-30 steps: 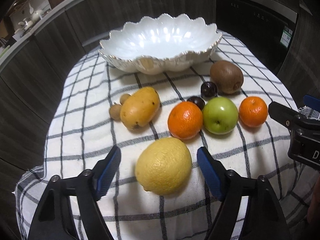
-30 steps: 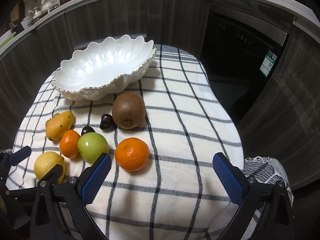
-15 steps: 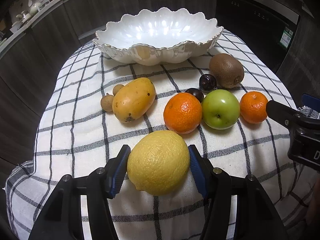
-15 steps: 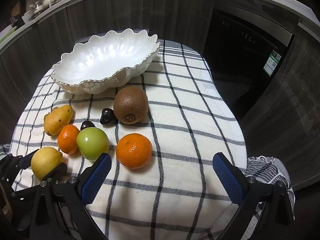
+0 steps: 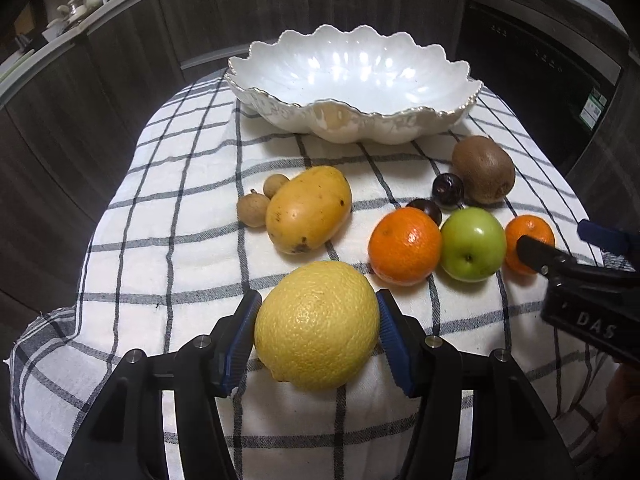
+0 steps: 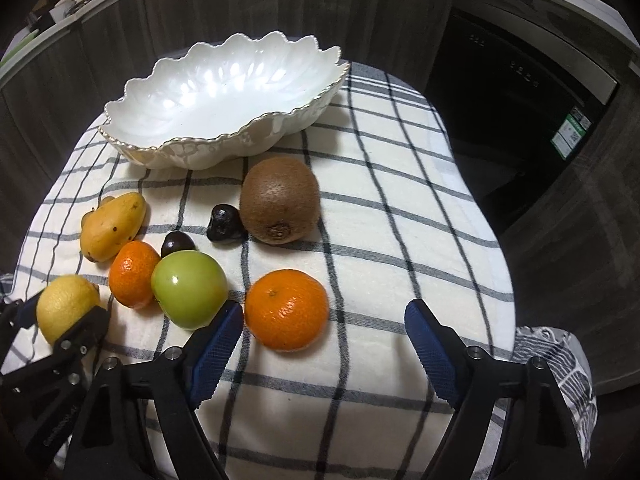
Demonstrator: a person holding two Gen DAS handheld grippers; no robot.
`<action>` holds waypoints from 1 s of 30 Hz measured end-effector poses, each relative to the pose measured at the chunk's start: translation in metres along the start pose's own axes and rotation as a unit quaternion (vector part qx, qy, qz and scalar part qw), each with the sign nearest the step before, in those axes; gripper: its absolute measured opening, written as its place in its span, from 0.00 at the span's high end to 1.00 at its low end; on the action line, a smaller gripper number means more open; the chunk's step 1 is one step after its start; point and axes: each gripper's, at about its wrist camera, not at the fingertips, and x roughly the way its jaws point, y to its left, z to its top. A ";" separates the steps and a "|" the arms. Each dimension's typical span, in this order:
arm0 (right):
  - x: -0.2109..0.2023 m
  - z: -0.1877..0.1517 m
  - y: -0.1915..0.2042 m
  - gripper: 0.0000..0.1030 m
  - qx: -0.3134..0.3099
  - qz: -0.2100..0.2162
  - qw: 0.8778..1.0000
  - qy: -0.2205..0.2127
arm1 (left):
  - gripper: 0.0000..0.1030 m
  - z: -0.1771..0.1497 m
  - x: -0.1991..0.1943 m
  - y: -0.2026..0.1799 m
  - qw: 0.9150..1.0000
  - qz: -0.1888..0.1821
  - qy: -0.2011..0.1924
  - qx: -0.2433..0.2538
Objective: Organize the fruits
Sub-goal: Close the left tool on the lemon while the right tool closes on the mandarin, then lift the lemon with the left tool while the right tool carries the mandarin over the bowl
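**Lemon gripped, right claw closing in on an orange**

The left gripper (image 5: 318, 338) has just closed: its blue pads, wide of the lemon (image 5: 317, 325) a second ago, now press on both flanks of it. The lemon sits at 6 o'clock on the checked cloth (image 5: 168, 240), not yet lifted as far as the left view shows.

The right gripper (image 6: 324, 340) has just been narrowing too, but its jaws stand apart. The near orange (image 6: 287, 309) lies between them, close to the left pad (image 6: 218, 338) and clear of the right one. Nothing is clamped there.

The bowl (image 5: 352, 80) at 12 o'clock holds no fruit. On the cloth between it and the grippers lie the mango (image 5: 308, 209) at 11 o'clock with two small brown fruits (image 5: 253, 209) touching its far side, a second orange (image 5: 405, 245) beside the green apple (image 5: 473, 243) at 1 o'clock, two dark plums (image 5: 448, 191) behind them, and the kiwi (image 5: 483, 169) at 2 o'clock.

By my reading, the sorting has barely begun: every fruit is outside the bowl. The lemon grip looks centred and ready for a lift toward 12 o'clock. The right claw likely needs to shift sideways before it closes, or the orange may roll away off the nearer pad.
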 end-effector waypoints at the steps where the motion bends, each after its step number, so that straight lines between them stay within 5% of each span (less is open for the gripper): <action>1: 0.002 0.000 0.001 0.19 -0.001 0.000 1.000 0.002 | 0.45 0.000 0.000 0.000 1.000 0.000 0.000 -0.002; 10: 0.019 0.002 0.014 0.51 -0.016 0.025 0.999 0.019 | 0.45 0.002 0.000 0.006 1.000 0.007 -0.006 -0.011; 30: -0.021 0.006 0.008 0.53 -0.007 0.055 0.998 -0.025 | 0.45 0.016 -0.041 0.006 0.999 0.016 -0.048 -0.012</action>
